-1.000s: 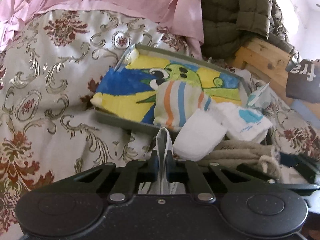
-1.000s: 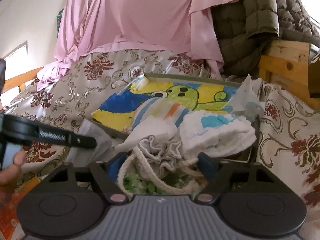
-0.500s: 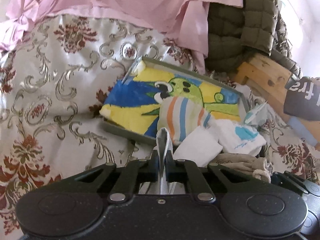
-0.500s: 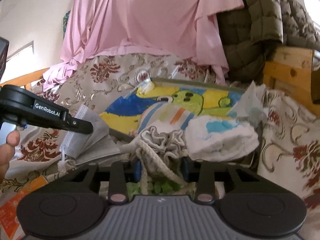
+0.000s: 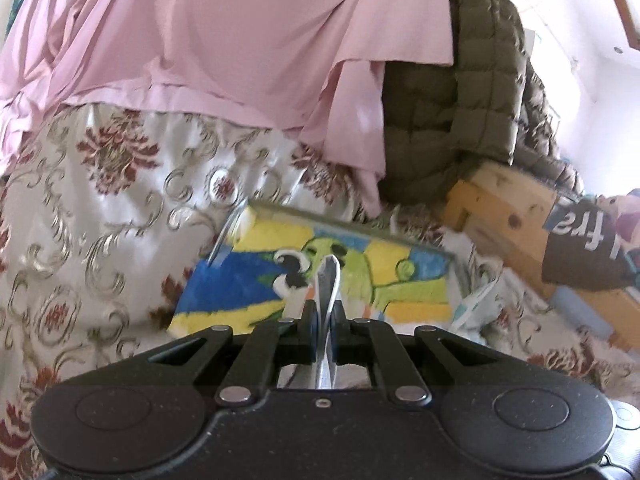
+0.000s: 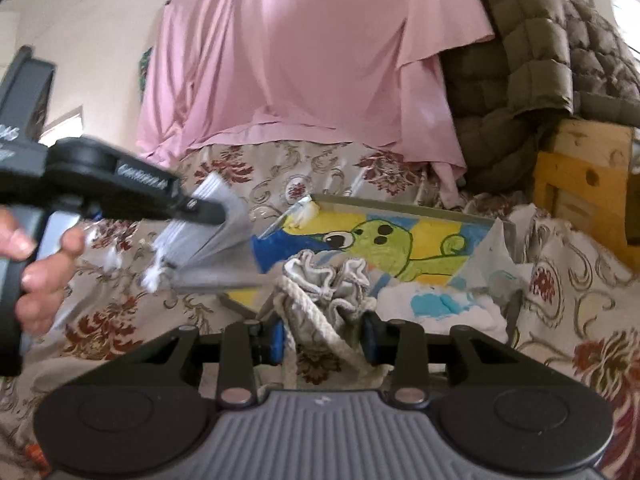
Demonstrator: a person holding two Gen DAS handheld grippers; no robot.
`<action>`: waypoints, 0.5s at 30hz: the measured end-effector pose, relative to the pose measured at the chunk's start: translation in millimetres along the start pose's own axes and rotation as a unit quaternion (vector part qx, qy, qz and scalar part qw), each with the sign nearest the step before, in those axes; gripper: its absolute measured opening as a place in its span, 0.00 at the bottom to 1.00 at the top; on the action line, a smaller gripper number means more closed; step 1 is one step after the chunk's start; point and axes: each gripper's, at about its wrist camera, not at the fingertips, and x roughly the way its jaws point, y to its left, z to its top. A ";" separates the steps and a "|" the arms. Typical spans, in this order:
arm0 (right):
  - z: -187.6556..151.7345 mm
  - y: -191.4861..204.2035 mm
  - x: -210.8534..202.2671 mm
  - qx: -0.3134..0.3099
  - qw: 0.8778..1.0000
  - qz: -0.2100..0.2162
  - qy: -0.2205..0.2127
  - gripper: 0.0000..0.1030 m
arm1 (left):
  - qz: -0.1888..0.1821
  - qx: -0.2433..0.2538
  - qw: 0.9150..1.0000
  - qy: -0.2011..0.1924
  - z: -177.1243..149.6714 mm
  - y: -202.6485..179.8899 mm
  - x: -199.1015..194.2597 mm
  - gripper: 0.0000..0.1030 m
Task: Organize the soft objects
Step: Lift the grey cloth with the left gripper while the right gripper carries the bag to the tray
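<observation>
The left gripper (image 5: 325, 322) points a little down and is pinched tight on a thin grey pleated face mask (image 6: 208, 236), held above the flowery bedspread (image 5: 100, 220). The right gripper (image 6: 325, 338) also tilts down; its jaws have just been closing and now squeeze a crumpled grey cloth drawstring bag (image 6: 324, 284) with a white rope, in front of a green tray (image 6: 404, 205) lined with a cartoon towel.

The left gripper (image 6: 208, 210) and its grey face mask (image 6: 216, 236) are smeared by motion blur. The drawstring pouch (image 6: 328, 292) hides part of the tray's (image 6: 400, 206) cartoon towel (image 6: 420, 248). The hand (image 6: 36, 264) is cut by the left edge.
</observation>
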 end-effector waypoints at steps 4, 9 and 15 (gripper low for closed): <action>10.2 -0.9 -10.7 -0.015 1.000 0.014 0.001 0.38 | -0.006 -0.003 1.000 -0.009 10.0 -1.4 -5.4 0.06; 16.9 -4.5 -20.1 -0.020 1.000 0.006 -0.011 0.38 | -0.018 -0.011 1.000 -0.004 10.7 4.7 -16.0 0.06; 29.3 -20.7 -22.1 -0.002 0.998 -0.021 -0.051 0.38 | -0.013 -0.014 1.000 -0.012 13.5 7.6 -8.8 0.06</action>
